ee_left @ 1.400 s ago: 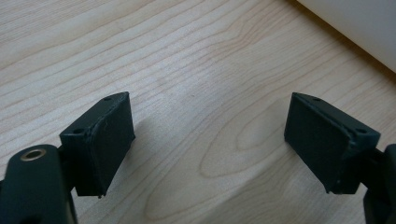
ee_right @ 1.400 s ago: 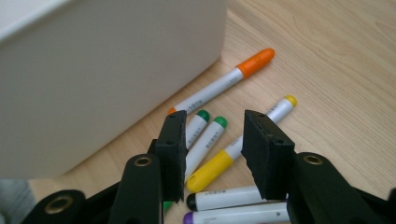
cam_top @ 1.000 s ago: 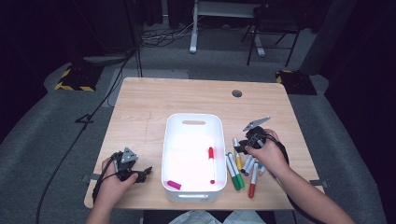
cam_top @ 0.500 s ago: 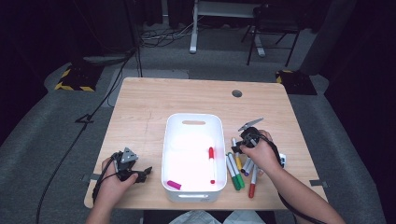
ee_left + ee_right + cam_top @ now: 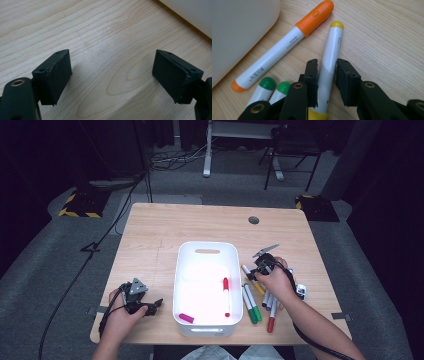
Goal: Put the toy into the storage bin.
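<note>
We see the right claw with its jaws just closing around the yellow marker, which lies on the wooden surface just beside the orange marker and two green markers, right of the white bin. The pads flank the barrel closely; we cannot tell whether they press it. The left claw stands open over bare wood, holding nothing.

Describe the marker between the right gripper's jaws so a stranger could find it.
Start at the white plastic bin mid-table; loose markers lie to its right. The white yellow-capped marker lies there between the right gripper's closing jaws, beside an orange-capped marker: the only yellow ends.
</note>
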The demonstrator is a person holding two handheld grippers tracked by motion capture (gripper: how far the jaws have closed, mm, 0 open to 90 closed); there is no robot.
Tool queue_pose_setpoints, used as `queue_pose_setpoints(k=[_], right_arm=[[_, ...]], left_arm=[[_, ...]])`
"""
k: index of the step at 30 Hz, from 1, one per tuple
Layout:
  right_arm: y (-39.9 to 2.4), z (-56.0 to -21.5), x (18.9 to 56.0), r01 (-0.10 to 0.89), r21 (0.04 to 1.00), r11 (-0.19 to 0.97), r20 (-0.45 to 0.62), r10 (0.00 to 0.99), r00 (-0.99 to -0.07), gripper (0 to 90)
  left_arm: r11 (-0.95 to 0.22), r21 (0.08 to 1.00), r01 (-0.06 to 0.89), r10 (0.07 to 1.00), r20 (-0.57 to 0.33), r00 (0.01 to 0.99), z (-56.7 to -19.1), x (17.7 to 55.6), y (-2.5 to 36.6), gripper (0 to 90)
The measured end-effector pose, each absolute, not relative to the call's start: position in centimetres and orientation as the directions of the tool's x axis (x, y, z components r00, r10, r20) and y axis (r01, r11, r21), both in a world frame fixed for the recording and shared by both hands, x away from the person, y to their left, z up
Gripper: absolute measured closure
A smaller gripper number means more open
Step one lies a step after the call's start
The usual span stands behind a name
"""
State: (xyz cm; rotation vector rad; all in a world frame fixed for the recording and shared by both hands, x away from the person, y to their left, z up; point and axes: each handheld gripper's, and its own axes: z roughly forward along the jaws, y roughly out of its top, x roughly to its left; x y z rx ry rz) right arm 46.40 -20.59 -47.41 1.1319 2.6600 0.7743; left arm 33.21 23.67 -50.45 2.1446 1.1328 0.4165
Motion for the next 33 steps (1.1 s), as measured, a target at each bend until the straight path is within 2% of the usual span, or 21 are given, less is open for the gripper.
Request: queue_pose_setpoints(k=[4, 11, 22, 33], right_arm=[[-20.5, -47.4, 46.6, 0.629, 0.510, 0.587, 0.059, 0.705, -0.707, 76.7], [-20.6, -47.2, 46.7, 0.631, 0.514, 0.581, 0.066, 0.707, -0.704, 76.8], [-21.2, -43.3, 45.7, 0.620, 0.566, 0.543, 0.116, 0.693, -0.712, 77.0], [-21.4, -39.8, 44.1, 0.568, 0.613, 0.549, 0.105, 0.656, -0.747, 76.9]], left_arm=[[-0.400, 0.688, 0.606, 0.820, -0.027, 0.572, -50.5, 33.2, 23.7, 16.3], [-0.400, 0.687, 0.606, 0.819, -0.027, 0.573, -50.4, 33.2, 23.7, 16.3], [-0.401, 0.687, 0.606, 0.819, -0.028, 0.573, -50.4, 33.2, 23.7, 16.3], [-0.398, 0.689, 0.605, 0.822, -0.024, 0.569, -50.4, 33.2, 23.7, 16.3]])
